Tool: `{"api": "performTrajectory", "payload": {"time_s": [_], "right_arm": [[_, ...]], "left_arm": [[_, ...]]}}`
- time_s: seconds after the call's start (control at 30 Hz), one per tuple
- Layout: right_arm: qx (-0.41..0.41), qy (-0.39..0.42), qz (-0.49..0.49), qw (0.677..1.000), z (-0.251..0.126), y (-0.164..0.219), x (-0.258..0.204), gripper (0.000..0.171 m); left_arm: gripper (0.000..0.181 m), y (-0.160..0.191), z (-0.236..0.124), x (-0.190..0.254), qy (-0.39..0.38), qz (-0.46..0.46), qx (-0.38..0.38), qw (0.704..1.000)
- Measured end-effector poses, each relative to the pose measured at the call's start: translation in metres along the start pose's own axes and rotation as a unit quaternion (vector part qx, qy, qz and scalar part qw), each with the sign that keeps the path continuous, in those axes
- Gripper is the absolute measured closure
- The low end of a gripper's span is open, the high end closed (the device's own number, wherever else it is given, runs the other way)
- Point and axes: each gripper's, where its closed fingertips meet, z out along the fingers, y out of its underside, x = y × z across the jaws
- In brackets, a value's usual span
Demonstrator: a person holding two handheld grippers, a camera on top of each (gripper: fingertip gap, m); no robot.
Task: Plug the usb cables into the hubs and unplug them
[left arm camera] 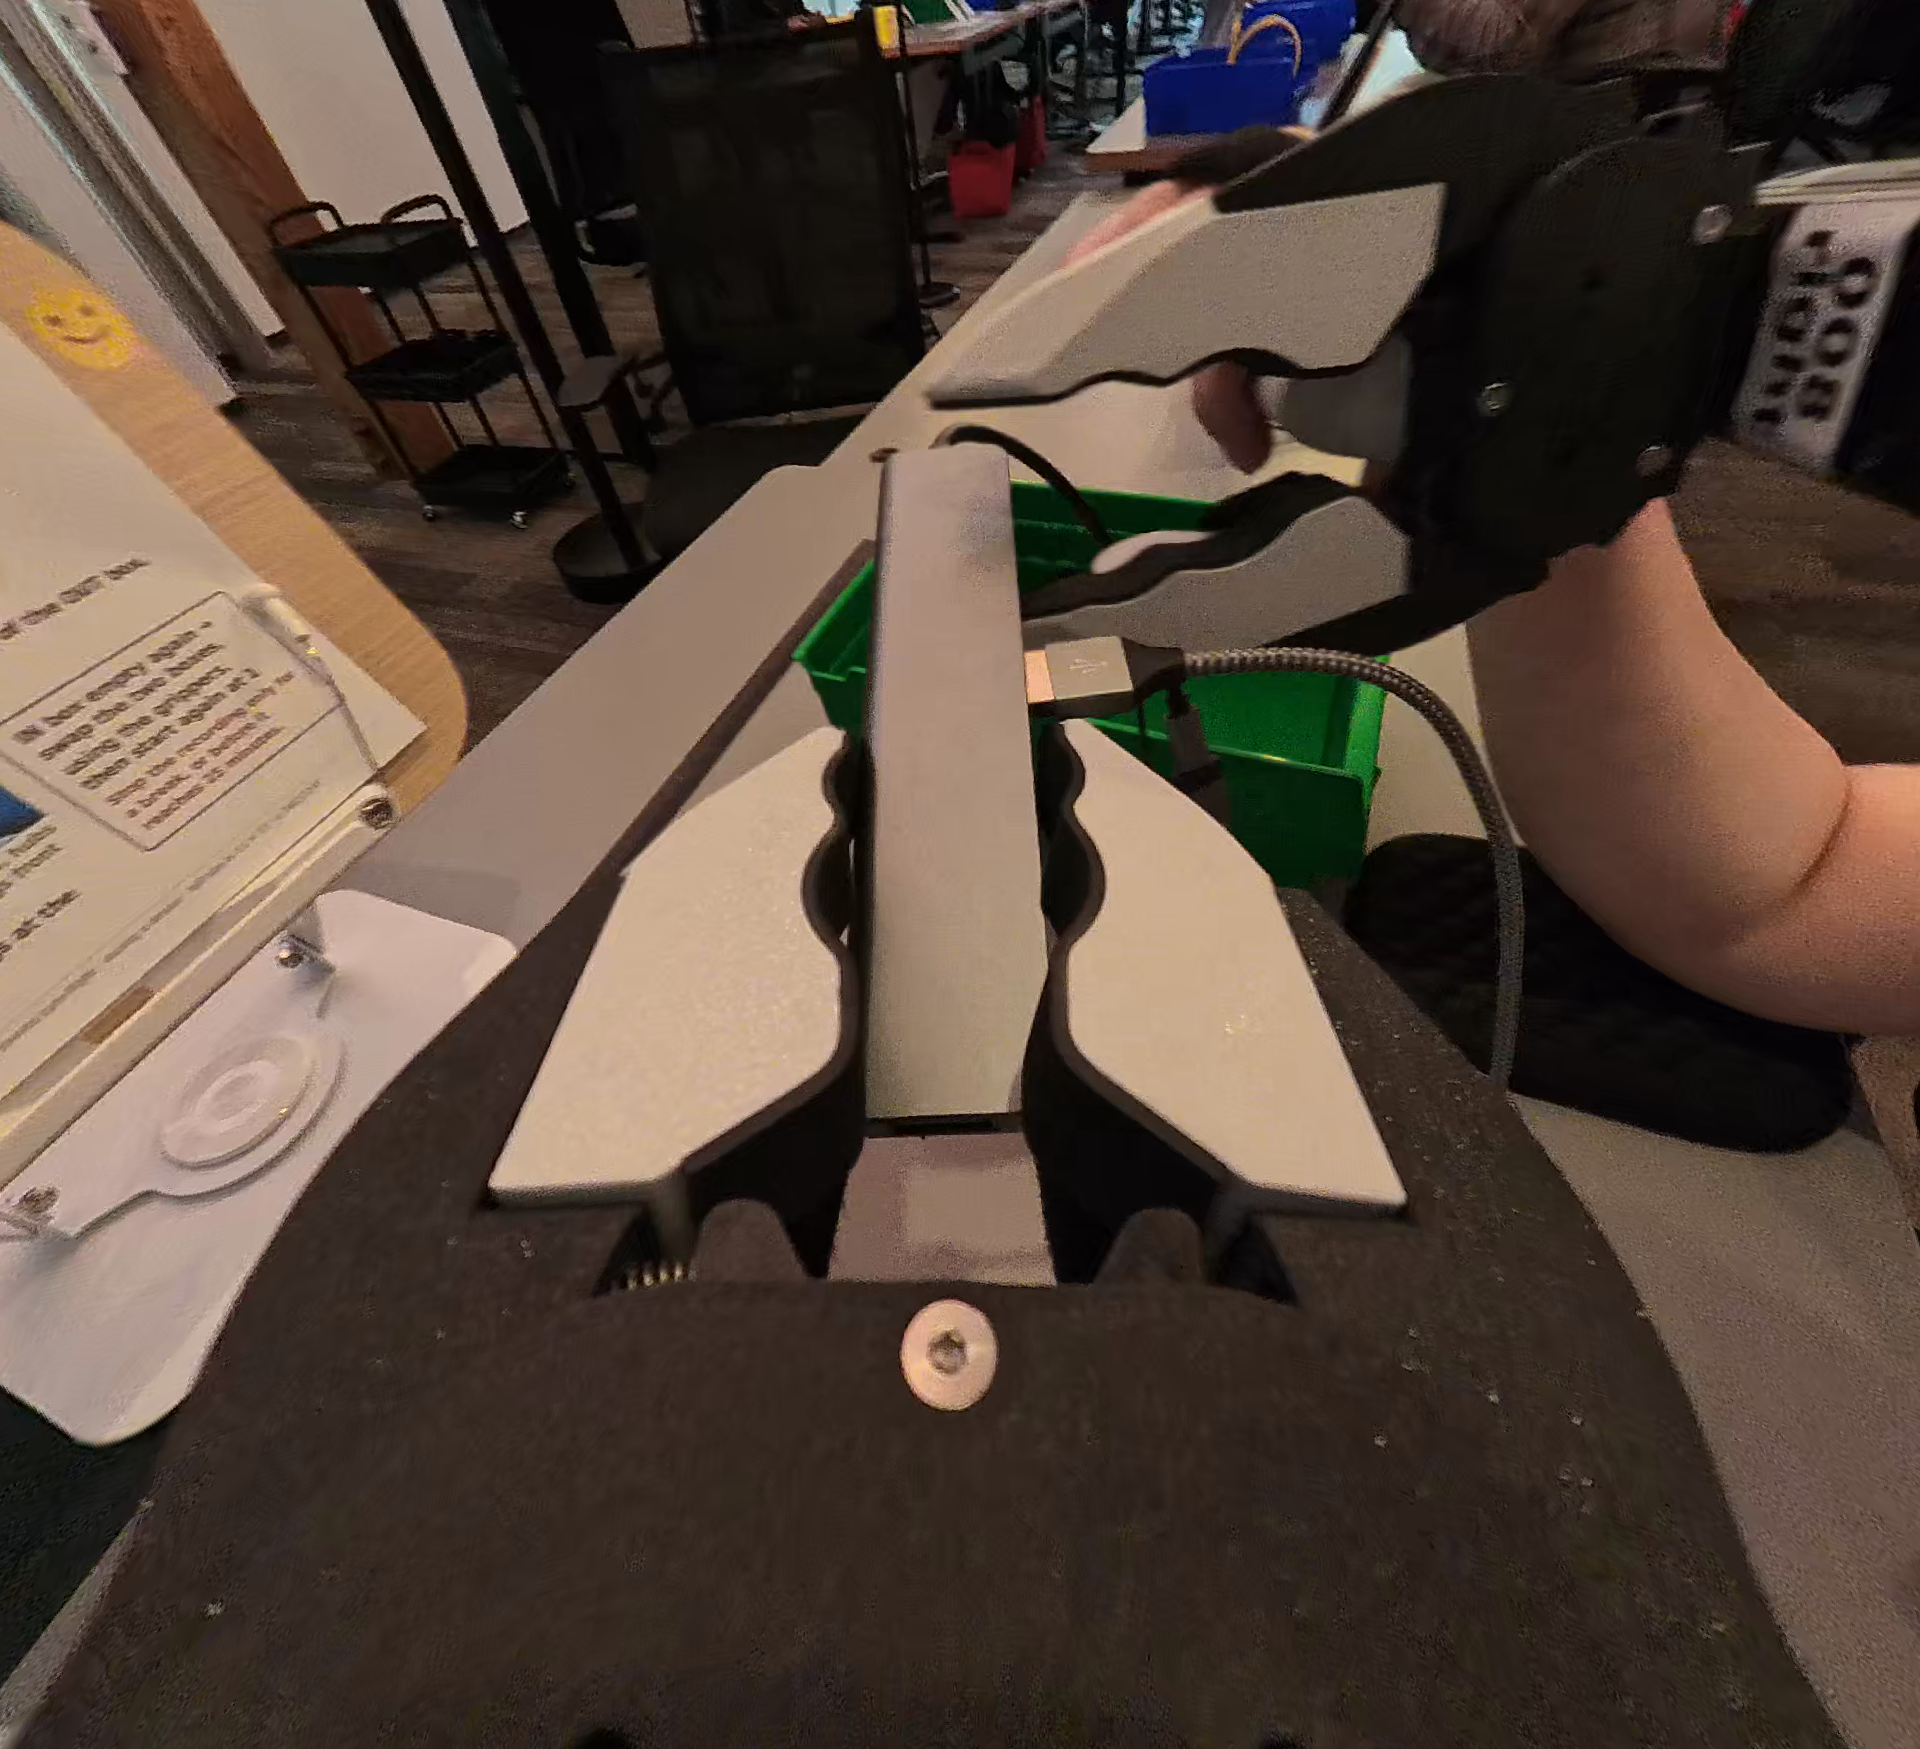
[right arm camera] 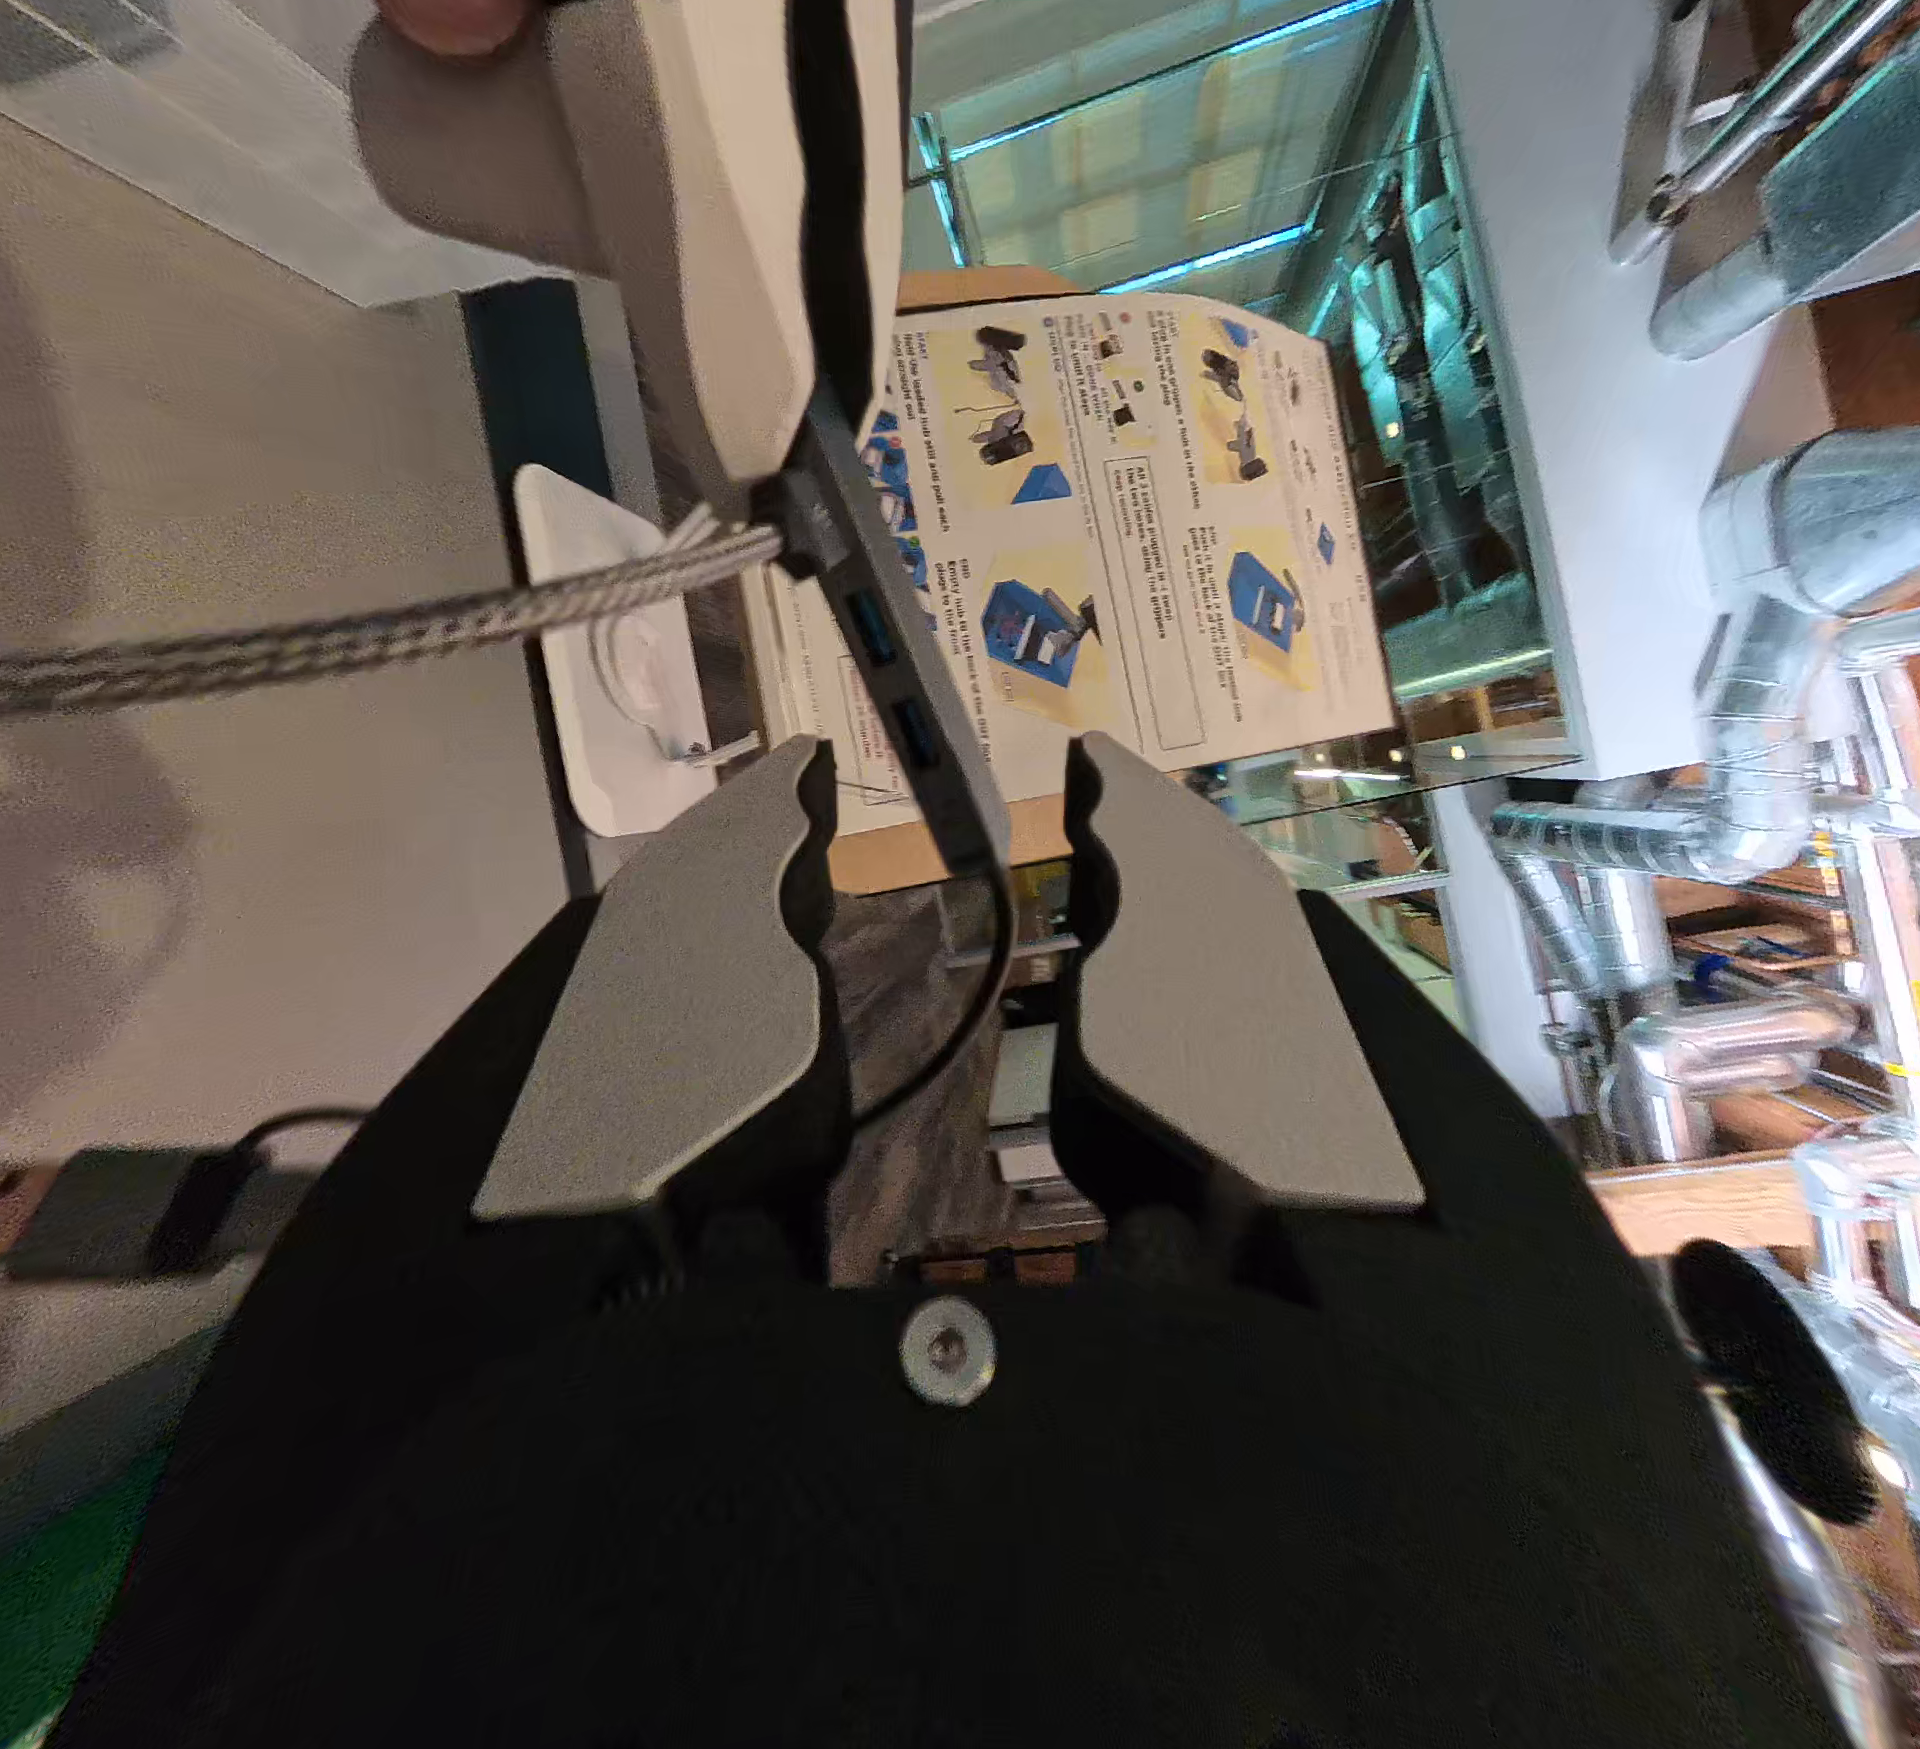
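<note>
My left gripper (left arm camera: 940, 743) is shut on a long dark grey USB hub (left arm camera: 940, 868) and holds it lengthwise, pointing away over the table. A grey USB plug (left arm camera: 1086, 676) on a braided cable (left arm camera: 1455, 764) sits in a port on the hub's right side. My right gripper (left arm camera: 992, 504) is open, its lower finger just above that plug. In the right wrist view my right gripper (right arm camera: 945, 754) is open, with the hub's end (right arm camera: 966, 806) between its fingertips. The plug (right arm camera: 805, 525) is in the hub beside two free blue ports. One left gripper finger (right arm camera: 717, 193) is at the top.
A green bin (left arm camera: 1299, 764) stands on the grey table (left arm camera: 623, 691) under the hub. An instruction sheet on a stand (left arm camera: 156, 764) is at the left, also seen in the right wrist view (right arm camera: 1091, 536). A person's forearm (left arm camera: 1714, 816) rests on a black pad (left arm camera: 1610, 1024). Another dark device with a cable (right arm camera: 104, 1221) lies on the table.
</note>
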Motion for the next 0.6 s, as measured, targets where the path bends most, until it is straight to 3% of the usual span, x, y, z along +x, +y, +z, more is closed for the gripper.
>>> {"api": "performTrajectory", "payload": {"time_s": [0.03, 0.1, 0.13, 0.2, 0.3, 0.37, 0.47, 0.6], "right_arm": [[-0.005, 0.006, -0.009, 1.000, 0.005, 0.002, -0.001, 0.128], [-0.018, -0.002, -0.024, 1.000, 0.011, 0.006, -0.008, 0.135], [-0.015, -0.008, -0.039, 0.999, 0.011, 0.005, -0.012, 0.156], [-0.009, -0.012, -0.048, 0.999, 0.009, 0.006, -0.012, 0.156], [-0.016, -0.052, 0.018, 0.998, 0.006, 0.009, -0.014, 0.156], [-0.030, -0.076, 0.060, 0.995, 0.006, 0.017, -0.016, 0.160], [-0.071, -0.091, 0.130, 0.985, 0.003, 0.040, -0.012, 0.160], [-0.145, -0.081, 0.196, 0.967, -0.009, 0.088, -0.002, 0.160]], "left_arm": [[0.149, 0.001, 0.004, 0.007, 0.014, 0.005, -0.007, 1.000], [0.149, 0.001, 0.011, 0.018, 0.033, 0.011, -0.014, 0.999], [0.149, 0.000, 0.013, 0.021, 0.038, 0.011, -0.012, 0.999], [0.149, -0.001, 0.014, 0.023, 0.047, 0.002, -0.009, 0.999], [0.147, -0.008, 0.012, 0.024, 0.067, -0.013, 0.026, 0.997], [0.135, -0.008, 0.006, 0.016, 0.053, -0.007, 0.033, 0.998], [0.117, 0.007, -0.007, 0.010, 0.051, 0.002, -0.005, 0.999], [0.108, 0.034, -0.015, 0.037, 0.155, -0.009, -0.072, 0.985]]}}
